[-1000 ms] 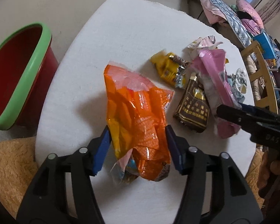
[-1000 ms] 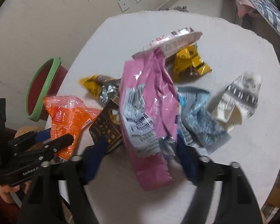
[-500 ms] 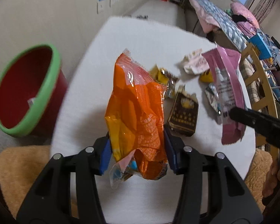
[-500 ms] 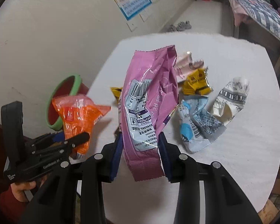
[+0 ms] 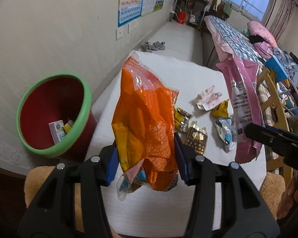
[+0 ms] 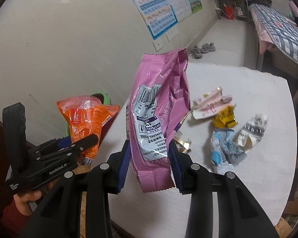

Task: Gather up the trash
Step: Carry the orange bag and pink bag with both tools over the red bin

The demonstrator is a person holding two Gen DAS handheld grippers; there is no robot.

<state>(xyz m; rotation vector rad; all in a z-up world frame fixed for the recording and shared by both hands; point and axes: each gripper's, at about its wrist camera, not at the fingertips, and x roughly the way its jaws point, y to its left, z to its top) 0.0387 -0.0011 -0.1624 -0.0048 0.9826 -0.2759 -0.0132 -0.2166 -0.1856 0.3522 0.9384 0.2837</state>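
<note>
Left gripper [image 5: 146, 163]: held above the near edge of the table, pointing forward over it; its blue-padded fingers [image 5: 111, 163] were clenched on the lower part of the orange snack bag [image 5: 147, 117], one pad on each side.
Orange snack bag: hung lifted off the table, standing upright between the pads, crumpled lower end drooping below them.
Right gripper [image 6: 150, 164]: raised over the table's near side, pointing forward; its fingers [image 6: 123, 163] were clamped against both sides of the pink bag [image 6: 161, 119] near its bottom seam.
Pink bag: held upright in the air, barcode panel facing the right wrist camera, top seam uppermost.
Gripper spacing: side by side, well apart, each bag hanging free of the other.
Bin [image 5: 55, 113]: red with a green rim, on the floor just beside the table's left edge, mouth open upward; a small carton [image 5: 56, 130] and a yellow scrap lay inside.
Table [image 5: 188, 75]: white top; its left edge ran close to the wall, with the bin in that gap.
Trash on the table: a dark brown packet [image 5: 195, 140], yellow wrappers [image 6: 224, 117], a pale pink wrapper [image 6: 209, 104], a blue-and-silver wrapper [image 6: 224, 148] and a white printed wrapper [image 6: 252, 132], clustered toward the right half.
Open room: bare tabletop lay on the far side beyond the wrappers.
Right side: a wooden chair [image 5: 272, 91] stood just beside the table edge.
</note>
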